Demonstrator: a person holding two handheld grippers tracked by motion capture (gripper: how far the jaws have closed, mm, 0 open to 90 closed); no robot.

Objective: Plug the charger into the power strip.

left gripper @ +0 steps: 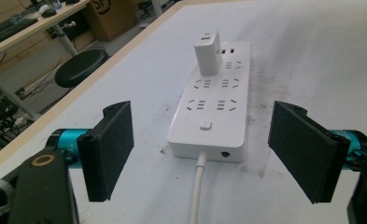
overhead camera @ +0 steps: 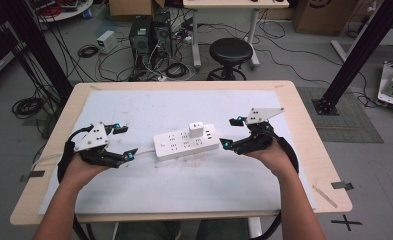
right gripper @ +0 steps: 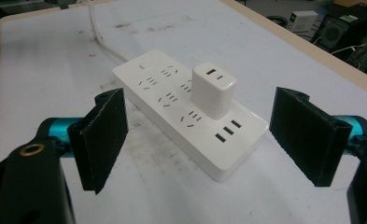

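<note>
Both grippers are spread wide and hold nothing: your left gripper [overhead camera: 121, 141] sits off the cord end of the strip [overhead camera: 186, 142], your right gripper [overhead camera: 229, 132] off the USB end, neither touching it. You have them facing each other across the strip, which looks like a setup for one to steady the body while the other takes the charger [overhead camera: 196, 129].

Under it all, the table [overhead camera: 304, 150] carries a white mat [overhead camera: 184, 190], stained near the middle, and the strip lies about centre on that mat, long axis running between your hands. It is well clear of every table edge, so nothing is likely to slide off.

In the left gripper view the cord [left gripper: 197, 186] leaves the near end of the strip and runs straight toward you between the jaws; mind it if you close in there.

The charger stands upright in a socket toward the far end, plugged in. In the right gripper view it rises just beyond the gap, with open room on both sides for the pads [right gripper: 309, 135] to come around it.
</note>
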